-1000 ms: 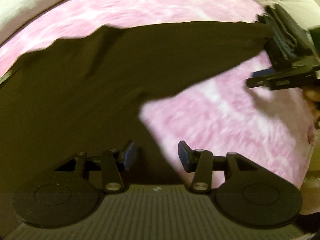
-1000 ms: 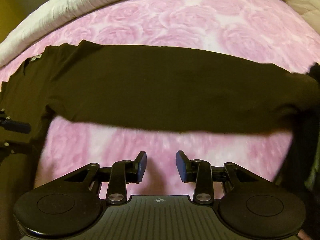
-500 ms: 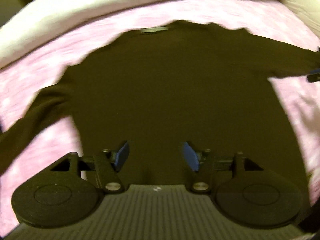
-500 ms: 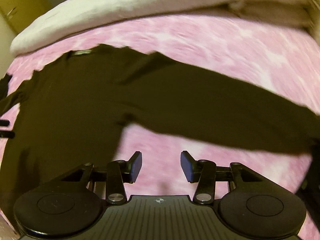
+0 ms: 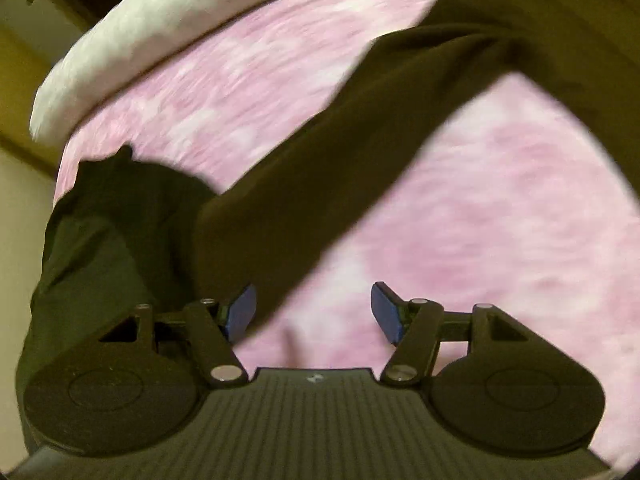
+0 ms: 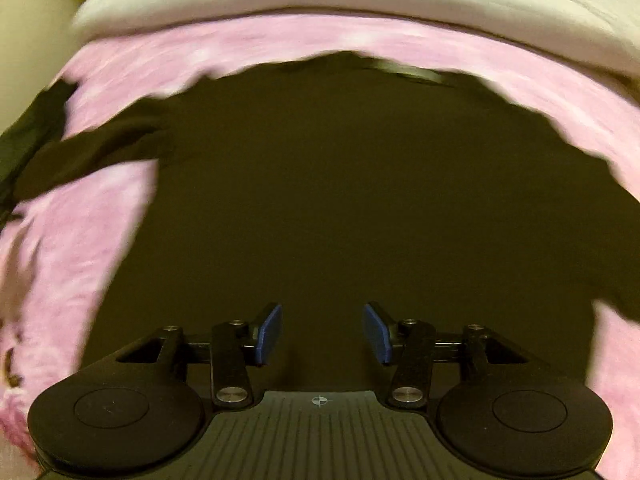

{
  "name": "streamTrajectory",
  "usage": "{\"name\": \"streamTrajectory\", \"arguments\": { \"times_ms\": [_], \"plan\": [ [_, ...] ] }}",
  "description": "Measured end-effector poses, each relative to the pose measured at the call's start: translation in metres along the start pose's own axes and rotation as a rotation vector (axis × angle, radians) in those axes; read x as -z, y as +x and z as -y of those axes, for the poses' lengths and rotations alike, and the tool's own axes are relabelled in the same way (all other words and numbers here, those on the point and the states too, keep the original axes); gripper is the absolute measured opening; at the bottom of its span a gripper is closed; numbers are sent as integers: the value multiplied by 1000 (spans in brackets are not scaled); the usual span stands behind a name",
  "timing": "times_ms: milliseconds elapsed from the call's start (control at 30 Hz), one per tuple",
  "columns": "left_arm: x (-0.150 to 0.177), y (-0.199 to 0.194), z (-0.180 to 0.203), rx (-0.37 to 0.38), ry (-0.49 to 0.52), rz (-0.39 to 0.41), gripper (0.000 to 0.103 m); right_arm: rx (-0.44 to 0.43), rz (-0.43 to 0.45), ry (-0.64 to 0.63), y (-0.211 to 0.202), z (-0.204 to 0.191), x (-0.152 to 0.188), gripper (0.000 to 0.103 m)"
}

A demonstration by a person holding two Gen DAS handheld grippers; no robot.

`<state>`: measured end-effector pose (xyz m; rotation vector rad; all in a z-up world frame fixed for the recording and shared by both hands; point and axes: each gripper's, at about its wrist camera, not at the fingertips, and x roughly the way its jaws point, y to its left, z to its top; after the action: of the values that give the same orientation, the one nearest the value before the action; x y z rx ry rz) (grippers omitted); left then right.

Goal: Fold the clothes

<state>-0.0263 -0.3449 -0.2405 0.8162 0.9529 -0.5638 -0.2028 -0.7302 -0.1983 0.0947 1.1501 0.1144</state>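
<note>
**Both tongs parted, shirt not yet folded**

Left gripper (image 5: 312,312) hangs with jaws apart and nothing between them, above the dark long-sleeved shirt's (image 5: 360,128) outstretched sleeve on the pink blanket (image 5: 500,220).

Right gripper (image 6: 322,334), its jaws having just been opening, is empty over the shirt's body (image 6: 360,200), spread flat. No fold shows; sleeves and body all remain to do.
</note>
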Motion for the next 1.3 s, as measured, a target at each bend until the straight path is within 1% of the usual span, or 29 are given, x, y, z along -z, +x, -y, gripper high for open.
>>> {"name": "streamTrajectory", "arguments": {
  "times_ms": [67,100,133,167,233,300,400,433,467,500,633,733,800,833,867,900,933,967,1000,1100,1133,1167,1200,1233,1267,1300],
  "plan": [
    [2,20,-28,9,-52,-1,59,-47,18,-108,10,-45,-17,51],
    [3,26,-37,19,-71,-6,58,-62,15,-144,16,-61,-23,52],
    [4,33,-44,52,-94,-14,52,-75,10,-176,22,-76,-29,52],
    [4,40,-50,84,-117,-22,30,-88,6,-209,27,-92,-34,53],
    [4,40,-50,128,-111,-28,1,-97,-5,-206,36,-105,-42,53],
    [4,24,-41,139,-69,10,2,-100,-11,-195,42,-113,-48,53],
    [8,-7,-33,262,-80,56,9,-97,-12,-179,49,-118,-55,53],
    [11,-15,-37,281,-102,83,22,-96,-16,-178,53,-121,-59,53],
    [12,-19,-45,272,-137,103,40,-94,-17,-179,54,-123,-62,53],
    [14,-19,-56,245,-181,113,45,-92,-17,-180,56,-126,-65,53],
    [17,12,-112,156,-372,72,43,-86,-22,-179,56,-133,-64,54],
    [6,41,-123,220,-398,10,43,-76,-47,-161,61,-132,-57,54],
    [-7,55,-111,256,-326,-23,37,-71,-61,-138,63,-130,-53,54],
    [-10,58,-104,249,-312,-36,21,-68,-68,-126,64,-128,-51,54],
    [-13,57,-97,220,-297,-36,4,-68,-71,-111,63,-127,-50,54],
    [-17,55,-89,190,-283,-35,4,-66,-69,-99,62,-125,-50,54],
    [-22,44,-81,163,-276,0,3,-64,-64,-93,59,-123,-49,54],
    [-28,33,-73,136,-268,35,3,-61,-59,-89,55,-122,-48,54],
    [-39,16,-55,109,-220,86,3,-58,-52,-83,51,-119,-48,54],
    [-67,-22,8,149,-97,194,5,-49,-45,-51,40,-109,-45,55],
    [-74,-29,28,221,-84,198,12,-46,-50,-37,38,-105,-43,55],
    [-82,-35,49,293,-71,201,24,-42,-56,-24,37,-101,-42,55],
    [-89,-41,69,365,-59,204,30,-40,-57,-10,34,-97,-40,55],
    [-92,-45,84,403,-56,205,36,-39,-58,5,31,-93,-39,55],
    [-91,-48,95,413,-47,204,36,-43,-53,16,28,-89,-38,55],
    [-88,-49,100,406,-58,193,36,-48,-46,23,25,-84,-37,55]
  ]
}}
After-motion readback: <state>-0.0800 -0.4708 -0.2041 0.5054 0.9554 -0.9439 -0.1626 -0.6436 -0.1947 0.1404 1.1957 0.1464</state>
